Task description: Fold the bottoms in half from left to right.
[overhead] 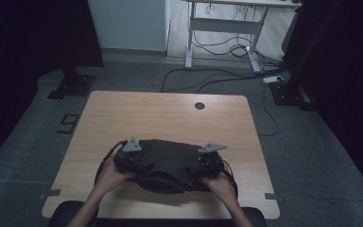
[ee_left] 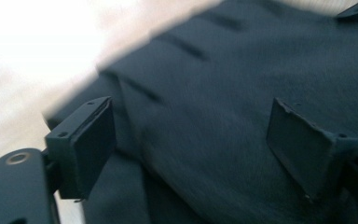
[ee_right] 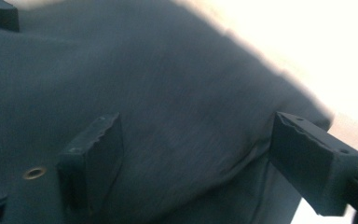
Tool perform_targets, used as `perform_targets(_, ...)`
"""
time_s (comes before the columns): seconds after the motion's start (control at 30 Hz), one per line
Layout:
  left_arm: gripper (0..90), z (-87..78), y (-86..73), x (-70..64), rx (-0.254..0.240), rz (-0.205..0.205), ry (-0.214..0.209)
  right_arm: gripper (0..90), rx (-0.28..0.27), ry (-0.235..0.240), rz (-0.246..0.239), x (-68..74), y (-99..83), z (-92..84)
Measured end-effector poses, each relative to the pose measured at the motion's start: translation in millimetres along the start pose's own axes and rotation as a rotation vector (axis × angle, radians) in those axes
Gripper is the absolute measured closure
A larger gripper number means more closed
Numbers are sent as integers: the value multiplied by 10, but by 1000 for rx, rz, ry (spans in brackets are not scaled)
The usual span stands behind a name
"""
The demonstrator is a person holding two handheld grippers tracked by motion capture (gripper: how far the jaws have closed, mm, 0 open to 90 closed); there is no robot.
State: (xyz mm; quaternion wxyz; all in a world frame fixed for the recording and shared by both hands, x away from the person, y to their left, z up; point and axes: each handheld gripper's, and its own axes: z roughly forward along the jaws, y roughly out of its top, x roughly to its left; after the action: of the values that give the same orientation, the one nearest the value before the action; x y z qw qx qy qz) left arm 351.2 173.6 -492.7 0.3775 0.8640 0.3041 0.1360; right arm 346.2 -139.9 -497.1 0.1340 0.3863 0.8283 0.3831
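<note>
A crumpled dark fabric garment (overhead: 170, 163) lies low and centre on the light wooden counter (overhead: 170, 113), flanked by the left hand-held gripper (overhead: 131, 158) and right hand-held gripper (overhead: 203, 163), jaws wide, gripping nothing.

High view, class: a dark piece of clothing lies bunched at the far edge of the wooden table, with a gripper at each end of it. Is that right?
Not quite. The high view shows the dark piece of clothing bunched near the person's edge of the wooden table, not the far edge. The left gripper and right gripper are indeed at its two ends.
</note>
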Motion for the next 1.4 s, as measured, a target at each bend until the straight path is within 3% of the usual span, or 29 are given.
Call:
perform_targets(0.1, 152, 28, -172, -46, 49, -20, 17, 165, 32, -29, -9, 88, -129, 18)
perform_targets(0.27, 165, 45, -348, -36, 49, -75, -9, 164, 65, -68, -13, 123, -268, 41)
perform_targets(0.4, 166, 79, -380, -85, 56, -58, 22, 181, 88, -64, 23, 111, -358, 125)
perform_targets(0.57, 164, 121, -418, -122, 45, -55, 54, 192, 92, -86, 12, 129, -382, 179)
perform_targets(0.87, 154, 226, -397, -108, 10, -80, 82, 241, 77, -101, 43, -27, -323, 266)
perform_targets(1.4, 153, 419, -249, 149, -3, -100, 104, 238, 75, -92, 85, -292, -150, 458)
